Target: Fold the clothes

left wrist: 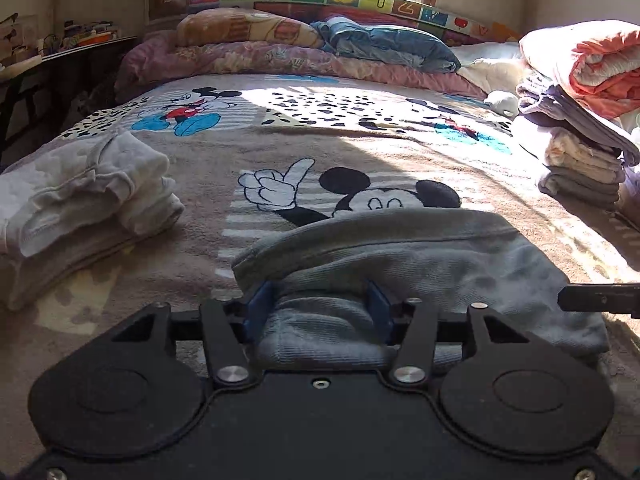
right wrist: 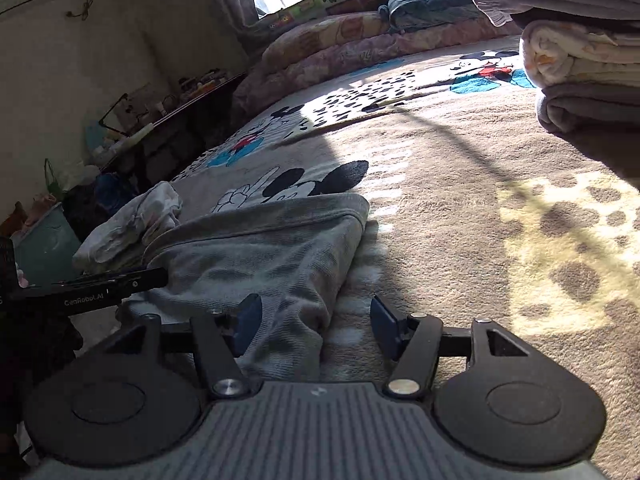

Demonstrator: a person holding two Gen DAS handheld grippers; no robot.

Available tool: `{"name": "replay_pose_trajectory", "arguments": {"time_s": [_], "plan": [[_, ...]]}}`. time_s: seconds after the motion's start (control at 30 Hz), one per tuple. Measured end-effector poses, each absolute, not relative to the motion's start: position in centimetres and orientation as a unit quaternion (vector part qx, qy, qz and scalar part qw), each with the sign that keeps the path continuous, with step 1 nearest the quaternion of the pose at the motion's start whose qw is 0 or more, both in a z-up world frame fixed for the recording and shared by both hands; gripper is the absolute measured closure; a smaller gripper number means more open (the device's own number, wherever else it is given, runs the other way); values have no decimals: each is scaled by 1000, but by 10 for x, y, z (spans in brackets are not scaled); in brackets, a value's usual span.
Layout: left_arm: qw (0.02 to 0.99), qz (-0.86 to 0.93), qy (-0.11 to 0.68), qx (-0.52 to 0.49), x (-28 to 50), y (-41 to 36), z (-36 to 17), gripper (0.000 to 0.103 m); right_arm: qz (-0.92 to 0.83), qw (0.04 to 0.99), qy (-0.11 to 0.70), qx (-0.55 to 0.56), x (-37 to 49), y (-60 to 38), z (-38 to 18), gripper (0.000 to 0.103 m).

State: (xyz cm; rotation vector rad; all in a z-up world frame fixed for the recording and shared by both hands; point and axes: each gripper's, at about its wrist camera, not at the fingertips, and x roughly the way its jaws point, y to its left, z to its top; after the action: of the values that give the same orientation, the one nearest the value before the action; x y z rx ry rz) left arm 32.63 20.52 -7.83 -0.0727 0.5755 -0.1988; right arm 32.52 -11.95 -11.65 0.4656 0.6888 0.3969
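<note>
A grey folded garment (left wrist: 420, 252) lies on the cartoon-mouse blanket (left wrist: 312, 148) right in front of both grippers. My left gripper (left wrist: 320, 304) stands open, its blue pads wide apart with the garment's near edge bunched between them. My right gripper (right wrist: 316, 322) is open too, and the garment's (right wrist: 256, 248) near right corner lies between its pads beside the left one. In the left wrist view the right gripper's tip (left wrist: 600, 300) shows at the garment's right side. The left gripper's body (right wrist: 100, 284) crosses the garment's left edge in the right wrist view.
A pile of folded white clothes (left wrist: 80, 200) sits on the bed to the left. A tall stack of folded laundry (left wrist: 580, 152) stands at the right. Quilts and pillows (left wrist: 280, 52) line the far end under a window. A cluttered dark table (right wrist: 168, 120) stands beyond the bed's left edge.
</note>
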Motion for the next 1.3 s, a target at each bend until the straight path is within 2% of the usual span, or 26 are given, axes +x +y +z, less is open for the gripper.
{"name": "replay_pose_trajectory", "arguments": {"time_s": [0.07, 0.13, 0.3, 0.4, 0.53, 0.63, 0.73, 0.77, 0.8, 0.9, 1.0, 1.1, 1.17, 1.2, 1.23, 1.27, 1.3], "plan": [[954, -88, 278, -76, 320, 224, -68, 48, 188, 883, 332, 274, 326, -126, -121, 39], [950, -73, 281, -118, 316, 241, -64, 32, 185, 864, 333, 330, 328, -134, -126, 35], [908, -65, 322, -259, 317, 277, -87, 32, 182, 844, 341, 372, 343, -137, -133, 34], [879, -76, 343, -321, 320, 284, -105, 32, 183, 854, 333, 354, 345, -127, -134, 34], [856, -105, 335, -379, 322, 278, -114, 33, 180, 867, 324, 334, 343, -116, -134, 34], [848, -118, 344, -386, 326, 266, -118, 40, 183, 868, 324, 330, 340, -112, -134, 35], [854, -108, 345, -374, 326, 258, -118, 49, 180, 863, 325, 344, 342, -115, -138, 50], [855, -108, 342, -374, 325, 258, -118, 52, 180, 861, 326, 347, 343, -116, -139, 70], [856, -108, 339, -376, 324, 259, -117, 57, 181, 859, 327, 349, 343, -116, -140, 82], [858, -118, 324, -381, 323, 262, -115, 68, 196, 864, 317, 338, 344, -112, -133, 89], [863, -131, 295, -389, 318, 267, -102, 82, 217, 873, 287, 329, 345, -112, -113, 90], [865, -137, 268, -401, 317, 272, -90, 83, 226, 880, 255, 330, 352, -115, -89, 91], [866, -131, 276, -396, 321, 271, -89, 83, 228, 885, 245, 324, 359, -115, -77, 90], [867, -127, 283, -391, 323, 270, -90, 80, 221, 883, 265, 318, 366, -113, -81, 85], [868, -120, 297, -380, 326, 270, -92, 65, 213, 876, 291, 321, 372, -115, -90, 77], [869, -113, 311, -369, 328, 270, -95, 51, 204, 867, 317, 325, 378, -116, -99, 49], [869, -107, 320, -362, 330, 271, -96, 35, 196, 864, 323, 334, 376, -120, -107, 33]]}}
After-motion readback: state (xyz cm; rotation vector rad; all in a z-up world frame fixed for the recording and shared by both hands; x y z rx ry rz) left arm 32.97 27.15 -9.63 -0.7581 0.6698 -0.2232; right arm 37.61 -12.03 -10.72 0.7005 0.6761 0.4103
